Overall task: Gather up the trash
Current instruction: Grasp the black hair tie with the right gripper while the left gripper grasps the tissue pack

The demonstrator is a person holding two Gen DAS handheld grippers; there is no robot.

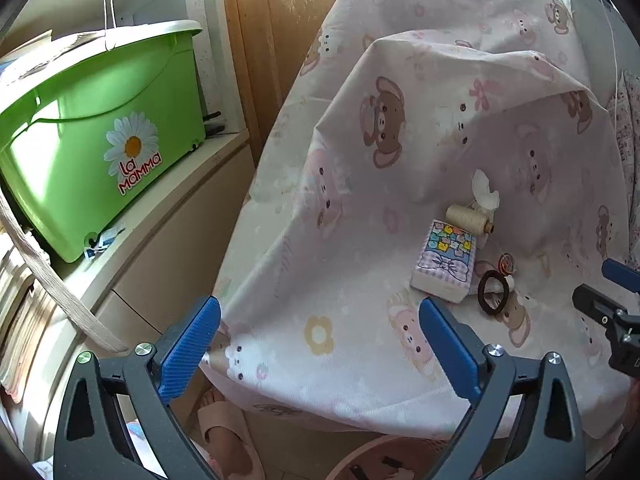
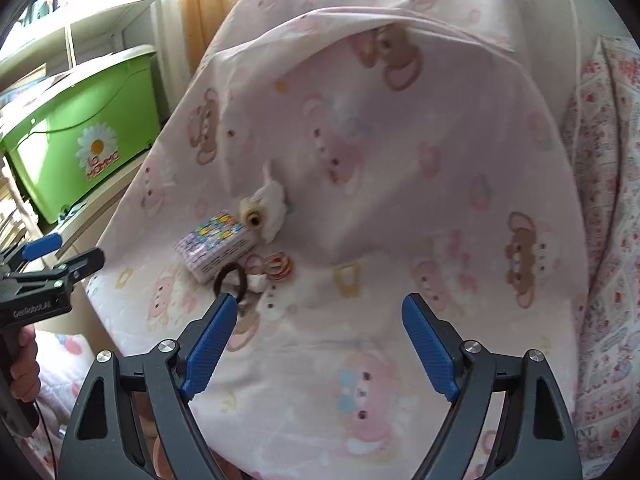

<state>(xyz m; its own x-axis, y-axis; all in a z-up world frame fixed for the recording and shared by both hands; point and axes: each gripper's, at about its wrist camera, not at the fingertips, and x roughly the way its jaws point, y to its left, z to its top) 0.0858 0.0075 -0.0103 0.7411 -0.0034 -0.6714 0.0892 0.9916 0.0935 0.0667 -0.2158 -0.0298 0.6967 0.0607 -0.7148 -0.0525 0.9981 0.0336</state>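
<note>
Trash was a crumpled tissue (image 1: 485, 192) on the pink sheet (image 1: 352, 240), touching the thread spool (image 1: 469, 218) behind the tissue pack (image 1: 444, 266), its long axis running away from both cameras. Left gripper (image 1: 320, 348) and right gripper (image 2: 320, 344) were spread and empty; pinching the far twisted end should avoid the spool.

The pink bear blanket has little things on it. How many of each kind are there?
Tissue pack: 1
Spool of thread: 1
Crumpled tissue: 1
Dark hair tie: 1
Bunch of small rubber bands: 1, too tangled to count singly
Total: 5 things on the blanket
</note>
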